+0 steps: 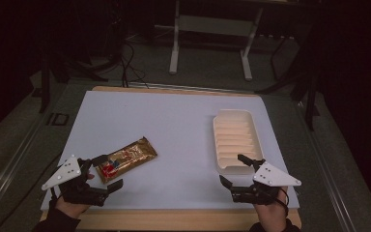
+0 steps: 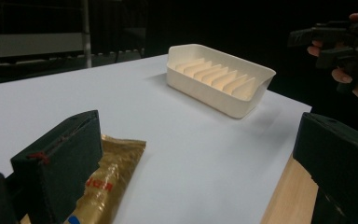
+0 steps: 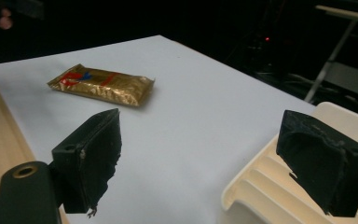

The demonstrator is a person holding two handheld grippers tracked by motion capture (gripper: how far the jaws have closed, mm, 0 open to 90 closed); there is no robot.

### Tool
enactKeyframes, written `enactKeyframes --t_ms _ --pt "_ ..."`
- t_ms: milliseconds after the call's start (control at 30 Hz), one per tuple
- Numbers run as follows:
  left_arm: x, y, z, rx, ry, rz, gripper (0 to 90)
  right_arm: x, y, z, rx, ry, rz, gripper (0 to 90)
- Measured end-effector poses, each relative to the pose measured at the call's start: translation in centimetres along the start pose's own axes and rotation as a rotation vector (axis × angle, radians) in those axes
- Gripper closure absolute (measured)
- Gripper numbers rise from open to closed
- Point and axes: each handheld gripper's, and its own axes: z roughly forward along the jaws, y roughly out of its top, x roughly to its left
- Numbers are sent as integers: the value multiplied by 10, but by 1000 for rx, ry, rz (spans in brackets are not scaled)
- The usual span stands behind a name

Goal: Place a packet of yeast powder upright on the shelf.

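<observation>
A gold snack packet [image 1: 128, 157] with a red and blue label lies flat on the white sheet at the front left. My left gripper [image 1: 107, 172] stands open around its near end, with one jaw beside the packet [image 2: 107, 182] and the other well clear of it. A cream ribbed tray [image 1: 236, 140] sits at the right, empty. My right gripper [image 1: 234, 170] is open at the tray's near end, one jaw over the tray [image 3: 270, 186] rim and nothing between the jaws. The packet [image 3: 102, 84] lies far off in the right gripper view.
The white sheet [image 1: 174, 121] covers a wooden board whose bare edge [image 1: 174, 220] runs along the front. Beyond the table stand a white metal frame [image 1: 210, 29] and cables on a dark floor. The other hand and its gripper [image 2: 335, 39] show past the tray [image 2: 216, 79].
</observation>
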Motion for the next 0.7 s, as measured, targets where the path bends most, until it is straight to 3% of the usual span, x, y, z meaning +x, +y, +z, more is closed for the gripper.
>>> enactKeyframes --t_ms 167,300,367,467,600,700 --pt "8 9 9 21 -2 31 19 1 1 2 -10 3 -19 158" --pt "16 14 16 38 5 53 19 0 2 1 -30 39 19 161" --pt "20 16 21 57 2 58 20 1 3 -1 -43 19 15 158" --pt "24 18 26 72 3 65 21 2 4 -1 -40 14 11 136" --pt "35 21 42 121 15 76 26 2 4 2 -31 44 -7 117" --pt "42 21 51 142 10 75 36 4 4 4 -10 29 -26 116"
